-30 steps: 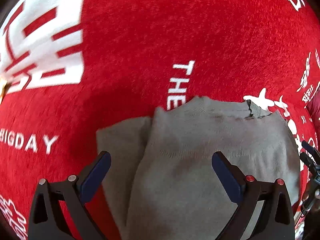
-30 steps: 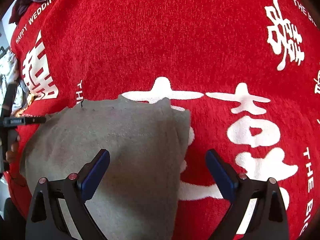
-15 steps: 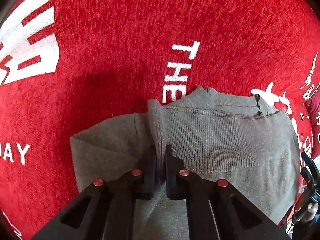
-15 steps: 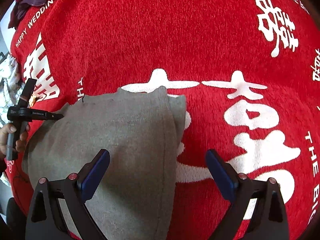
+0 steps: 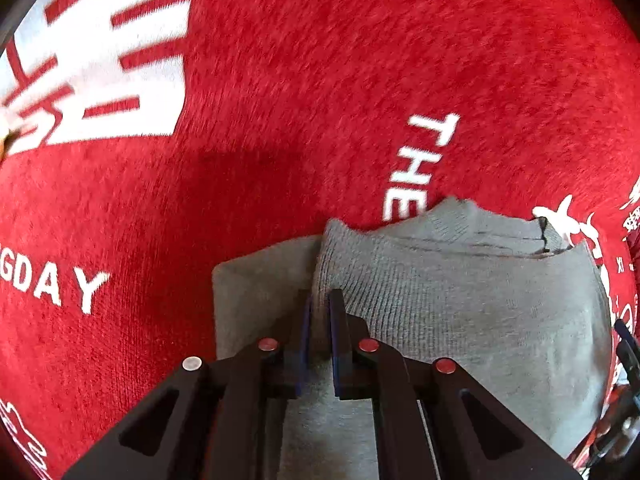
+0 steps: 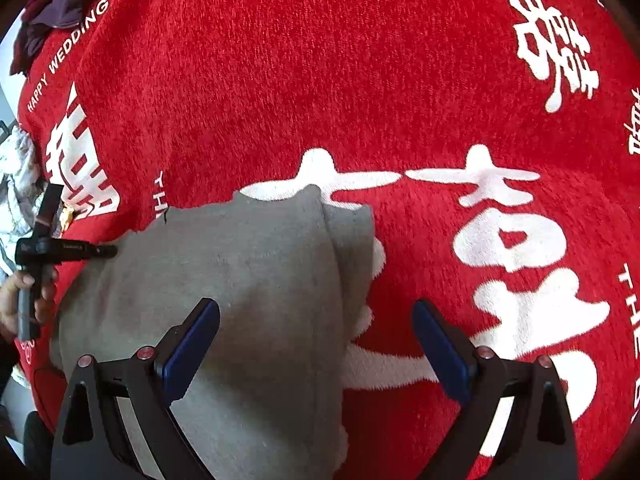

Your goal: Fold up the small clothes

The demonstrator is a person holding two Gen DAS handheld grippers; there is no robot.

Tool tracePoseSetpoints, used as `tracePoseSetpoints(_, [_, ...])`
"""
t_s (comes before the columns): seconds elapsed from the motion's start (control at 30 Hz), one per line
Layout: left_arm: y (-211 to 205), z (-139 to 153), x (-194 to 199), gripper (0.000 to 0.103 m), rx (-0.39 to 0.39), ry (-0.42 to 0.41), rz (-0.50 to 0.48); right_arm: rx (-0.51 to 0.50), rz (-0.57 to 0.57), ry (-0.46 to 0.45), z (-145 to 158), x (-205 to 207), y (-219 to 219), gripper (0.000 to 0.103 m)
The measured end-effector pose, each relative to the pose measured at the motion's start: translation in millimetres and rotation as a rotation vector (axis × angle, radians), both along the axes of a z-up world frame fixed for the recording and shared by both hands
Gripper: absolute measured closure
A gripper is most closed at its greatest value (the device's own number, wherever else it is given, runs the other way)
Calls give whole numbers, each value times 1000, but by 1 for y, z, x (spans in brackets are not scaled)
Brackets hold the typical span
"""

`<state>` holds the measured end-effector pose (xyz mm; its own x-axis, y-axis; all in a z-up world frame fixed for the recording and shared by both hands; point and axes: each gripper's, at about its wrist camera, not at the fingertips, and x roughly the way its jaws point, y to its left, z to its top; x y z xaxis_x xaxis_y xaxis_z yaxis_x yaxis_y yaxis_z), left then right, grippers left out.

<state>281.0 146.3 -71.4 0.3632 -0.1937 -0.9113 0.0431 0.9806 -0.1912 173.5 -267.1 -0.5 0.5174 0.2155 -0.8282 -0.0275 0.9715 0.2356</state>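
On the red plush cloth, the left gripper had pinched a side fold of the grey knitted garment; the right gripper hovered wide open, empty. Next, it likely needed to carry the fold across.

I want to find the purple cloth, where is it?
In the right wrist view the purple cloth sits bunched at the far top-left corner, at the edge of the red blanket, near the words HAPPY WEDDING.

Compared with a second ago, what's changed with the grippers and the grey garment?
The left gripper closed: its jaws, wide open a second ago, now pinch the grey garment at its folded edge. The right gripper stayed open over the garment's other edge. The garment lies on the red blanket as before.
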Motion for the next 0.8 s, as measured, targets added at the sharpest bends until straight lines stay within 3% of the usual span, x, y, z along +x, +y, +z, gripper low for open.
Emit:
tracePoseSetpoints(0.17, [-13, 31, 1, 94, 56, -64, -31, -40, 44, 8, 0, 5, 17, 5])
tracePoseSetpoints(0.27, [-4, 52, 1, 94, 20, -98, 8, -125, 37, 80, -23, 9, 21, 5])
tracePoseSetpoints(0.33, [5, 62, -3, 94, 12, -111, 51, -55, -3, 110, -27, 4, 9, 5])
tracePoseSetpoints(0.47, [7, 75, -33, 94, 15, -134, 73, 2, -73, 27, 0, -25, -11, 5])
tracePoseSetpoints(0.6, [-33, 65, -77, 93, -31, -123, -30, 47, -82, -41, 20, -46, -5, 5])
tracePoseSetpoints(0.63, [-47, 57, -85, 68, -23, -109, -60, 53, -58, -54, 23, -45, 5, 5])
tracePoseSetpoints(0.67, [-58, 49, -92, 19, 1, -94, -74, 56, -15, -62, 25, -44, 21, 5])
tracePoseSetpoints(0.7, [-65, 43, -95, 5, 27, -103, -62, 50, 25, -69, 23, -43, 36, 5])
tracePoseSetpoints(0.77, [-69, 37, -113, 2, 113, -199, -23, 1, 121, -82, 18, -43, 68, 5])
tracePoseSetpoints(0.8, [-68, 24, -116, 2, 156, -180, -31, -42, 156, -70, 10, -43, 78, 5])
